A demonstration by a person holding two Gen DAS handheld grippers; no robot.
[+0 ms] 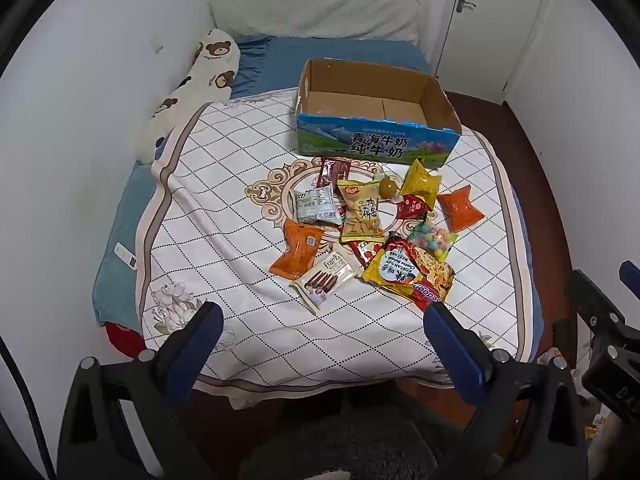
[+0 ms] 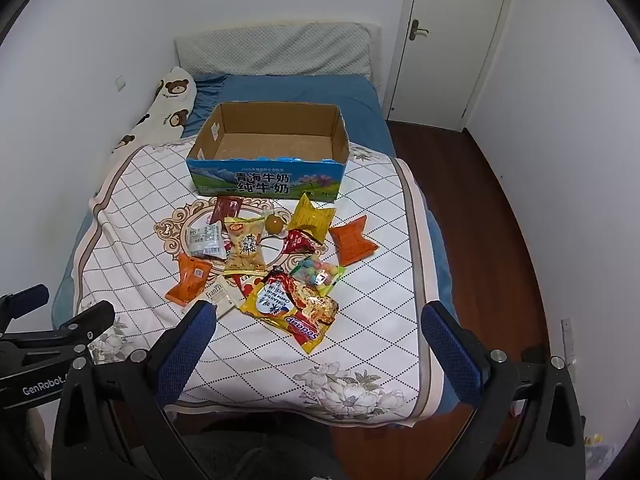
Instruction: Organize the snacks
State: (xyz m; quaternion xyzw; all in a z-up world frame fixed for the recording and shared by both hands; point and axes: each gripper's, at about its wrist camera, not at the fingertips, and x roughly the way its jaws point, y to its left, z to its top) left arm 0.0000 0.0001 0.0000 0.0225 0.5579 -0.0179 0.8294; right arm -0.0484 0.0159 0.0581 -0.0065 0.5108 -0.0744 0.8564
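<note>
A bed covered by a white diamond-patterned quilt (image 2: 360, 300). At its centre lies a loose pile of snack packets – a yellow noodle packet (image 2: 292, 312) nearest, an orange pouch (image 2: 354, 244) to the right, a bag of coloured candies (image 2: 318, 274) between them. Just beyond the pile stands an open, empty cardboard box (image 2: 268, 178). Both tools hover over the near edge: left gripper (image 1: 322, 346) and right gripper (image 2: 320, 344), jaws spread wide, holding nothing.
</note>
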